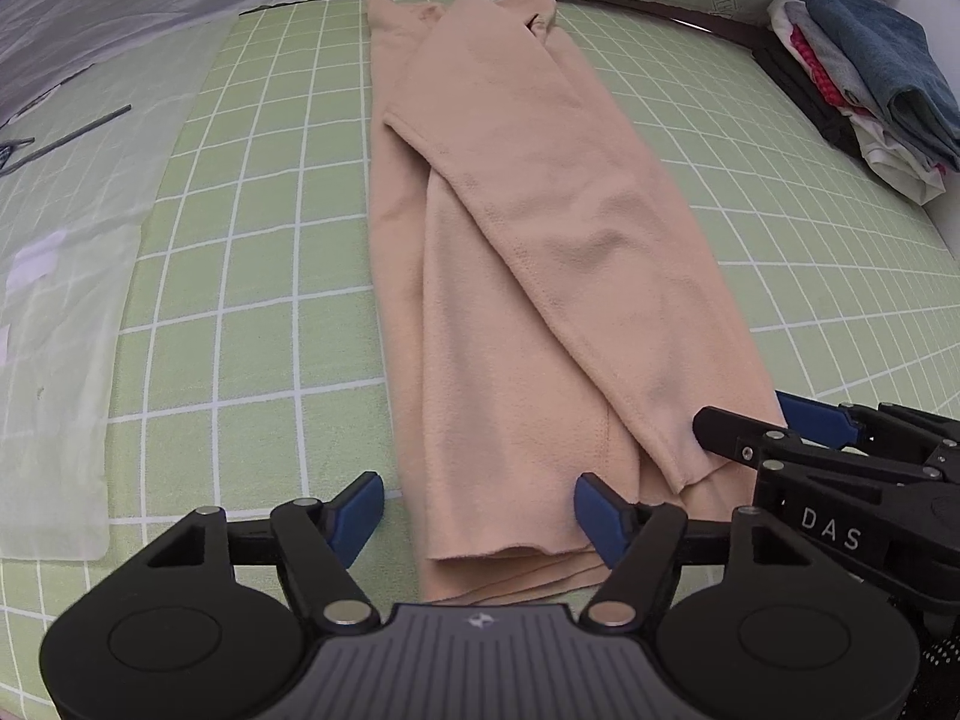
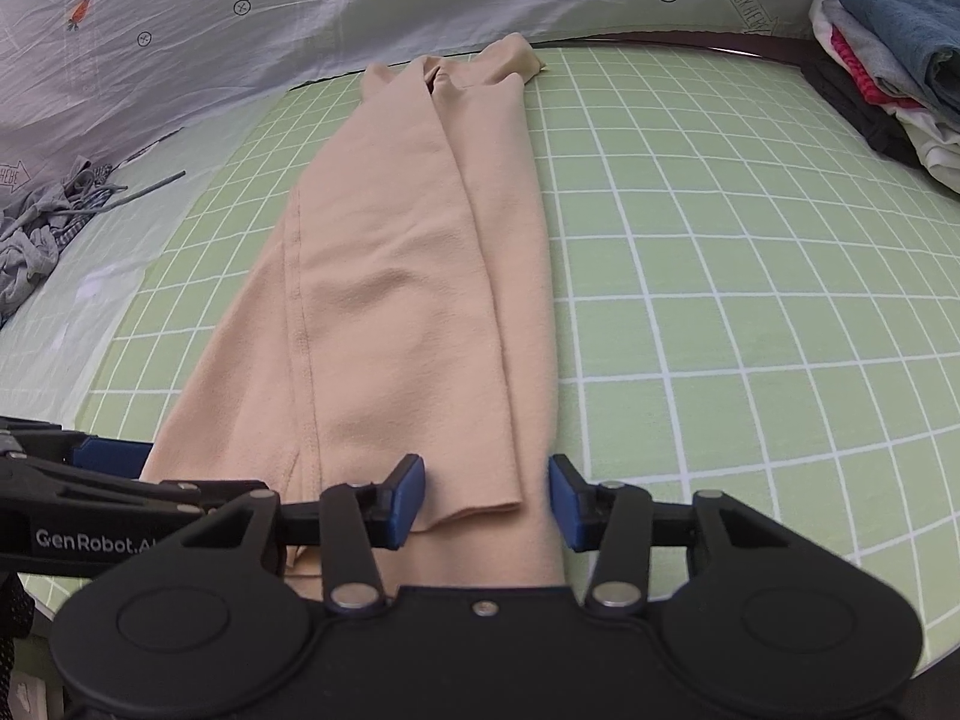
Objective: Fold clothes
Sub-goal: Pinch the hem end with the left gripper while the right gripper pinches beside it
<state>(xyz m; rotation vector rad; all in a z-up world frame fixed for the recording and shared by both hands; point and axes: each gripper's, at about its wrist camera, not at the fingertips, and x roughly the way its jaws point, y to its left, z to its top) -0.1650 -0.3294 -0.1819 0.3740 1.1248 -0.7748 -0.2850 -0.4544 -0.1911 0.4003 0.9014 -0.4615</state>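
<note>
A peach garment (image 1: pixel 528 252) (image 2: pixel 396 276) lies folded into a long strip on the green checked mat (image 1: pixel 252 276) (image 2: pixel 720 276), running from the near edge to the far edge. My left gripper (image 1: pixel 480 516) is open, its blue pads astride the strip's near hem on the left side. My right gripper (image 2: pixel 487 498) is open too, its pads either side of the near right corner of the hem. The right gripper (image 1: pixel 780 426) shows at the right of the left wrist view; the left gripper (image 2: pixel 108 456) shows at the left of the right wrist view.
A stack of folded clothes (image 1: pixel 870 84) (image 2: pixel 900 60) sits at the far right of the mat. A crumpled grey garment (image 2: pixel 42 234) and a thin rod (image 1: pixel 72 135) lie far left. A carrot-print sheet (image 2: pixel 240 18) hangs behind. A clear plastic sheet (image 1: pixel 60 324) lies left.
</note>
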